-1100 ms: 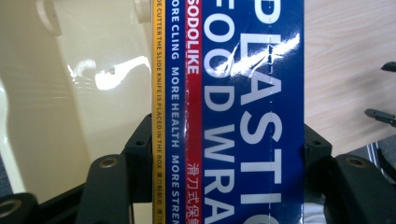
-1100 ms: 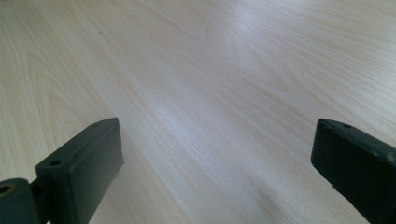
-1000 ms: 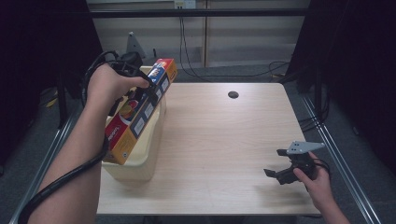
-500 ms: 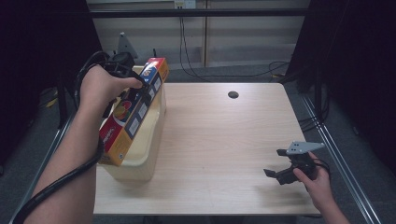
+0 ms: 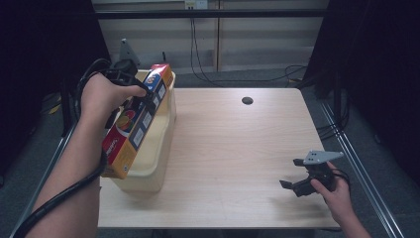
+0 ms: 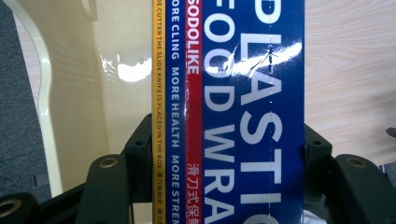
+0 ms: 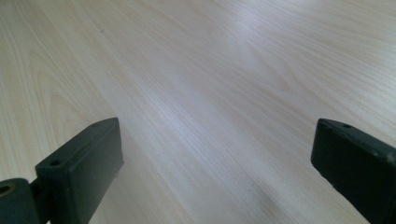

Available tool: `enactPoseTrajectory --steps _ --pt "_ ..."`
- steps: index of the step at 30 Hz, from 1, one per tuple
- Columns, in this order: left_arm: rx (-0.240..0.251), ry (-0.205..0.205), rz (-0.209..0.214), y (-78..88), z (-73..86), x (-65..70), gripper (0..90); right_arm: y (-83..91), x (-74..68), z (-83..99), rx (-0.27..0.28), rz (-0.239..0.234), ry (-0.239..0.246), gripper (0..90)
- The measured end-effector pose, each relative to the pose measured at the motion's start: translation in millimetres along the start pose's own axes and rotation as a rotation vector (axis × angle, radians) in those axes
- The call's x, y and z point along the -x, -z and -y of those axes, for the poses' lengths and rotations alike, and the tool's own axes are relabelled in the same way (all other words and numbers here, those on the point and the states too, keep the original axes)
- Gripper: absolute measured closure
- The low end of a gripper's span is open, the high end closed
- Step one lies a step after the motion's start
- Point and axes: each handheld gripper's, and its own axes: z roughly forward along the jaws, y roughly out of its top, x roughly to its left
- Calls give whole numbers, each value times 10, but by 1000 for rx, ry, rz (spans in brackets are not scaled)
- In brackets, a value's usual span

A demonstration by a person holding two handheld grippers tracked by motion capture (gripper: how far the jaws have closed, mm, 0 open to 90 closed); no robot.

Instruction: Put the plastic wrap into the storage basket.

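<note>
The left gripper (image 5: pixel 130 84) is clamped across a long box of plastic food wrap (image 5: pixel 136 124), its jaws pressing on the two narrow sides. In the left gripper view the box (image 6: pixel 243 112) runs straight up between the black jaws, blue face with big white letters, a red stripe and a yellow edge beside it.

The box is held tilted over a cream plastic tub (image 5: pixel 158 148) that stands at the left edge of the worktop (image 5: pixel 233 148). The far end of the box is the higher one, above the tub's back rim; the near end dips toward the tub's front left corner. Whether that low end touches the rim I cannot tell. In the left gripper view the pale inside wall of the tub (image 6: pixel 112 70) shows to one side of the box, bare wood to the other.

The person's left hand (image 5: pixel 101 96) wraps the gripper from above, and a black cable (image 5: pixel 59 198) trails down along the forearm.

The right gripper (image 5: pixel 307 176) sits low over the front right corner of the worktop, well apart from the tub, held in the right hand (image 5: pixel 333 191). Its jaws stand wide apart with nothing between them; in the right gripper view they frame plain wood grain (image 7: pixel 210 102).

A small dark round hole (image 5: pixel 247 100) marks the worktop near its back edge.
</note>
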Motion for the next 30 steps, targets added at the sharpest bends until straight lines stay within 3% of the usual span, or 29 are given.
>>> enactPoseTrajectory --steps 30 --pt "-15 90 -25 -192 85 -244 399 0 -5 -1 4 4 5 21"
